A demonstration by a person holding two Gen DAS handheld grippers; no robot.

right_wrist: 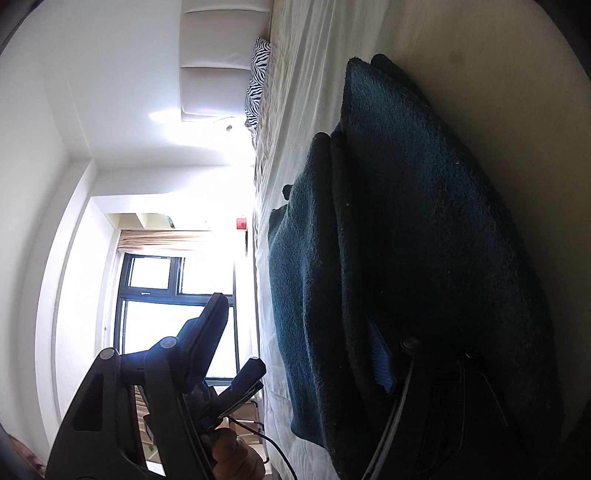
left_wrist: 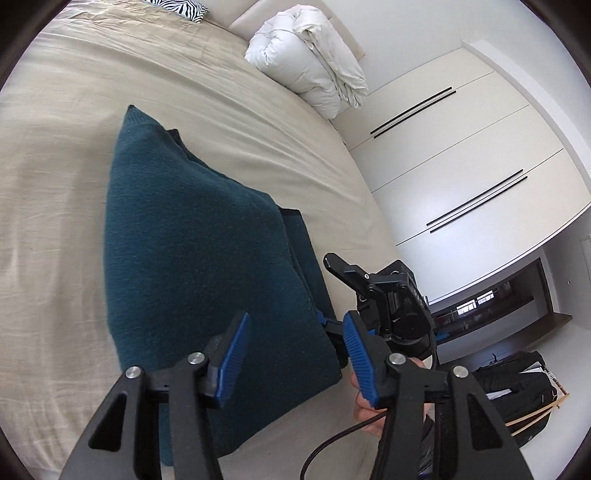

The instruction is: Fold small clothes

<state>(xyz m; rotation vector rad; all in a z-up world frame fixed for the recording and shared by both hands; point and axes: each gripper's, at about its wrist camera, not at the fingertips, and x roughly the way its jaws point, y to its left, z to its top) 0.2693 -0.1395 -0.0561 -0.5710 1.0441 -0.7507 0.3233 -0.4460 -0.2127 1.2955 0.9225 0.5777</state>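
Observation:
A dark teal knitted garment (left_wrist: pixel 199 266) lies folded in layers on the beige bed sheet (left_wrist: pixel 55 206). My left gripper (left_wrist: pixel 291 362) is open and empty, with its blue pads spread just above the garment's near right corner. My right gripper (right_wrist: pixel 295 354) is open and turned on its side at the garment's edge (right_wrist: pixel 406 258). One of its fingers (right_wrist: pixel 380 354) is slid in among the teal folds and the other stands free in the air. In the left wrist view the right gripper's body (left_wrist: pixel 391 302) shows by the garment's right edge.
A rolled white duvet (left_wrist: pixel 310 62) and a zebra-print cushion (left_wrist: pixel 177 9) lie at the far end of the bed. White wardrobe doors (left_wrist: pixel 461 177) stand beside the bed. A dark bag (left_wrist: pixel 513 391) sits on the floor. A window (right_wrist: pixel 166 295) faces the bed.

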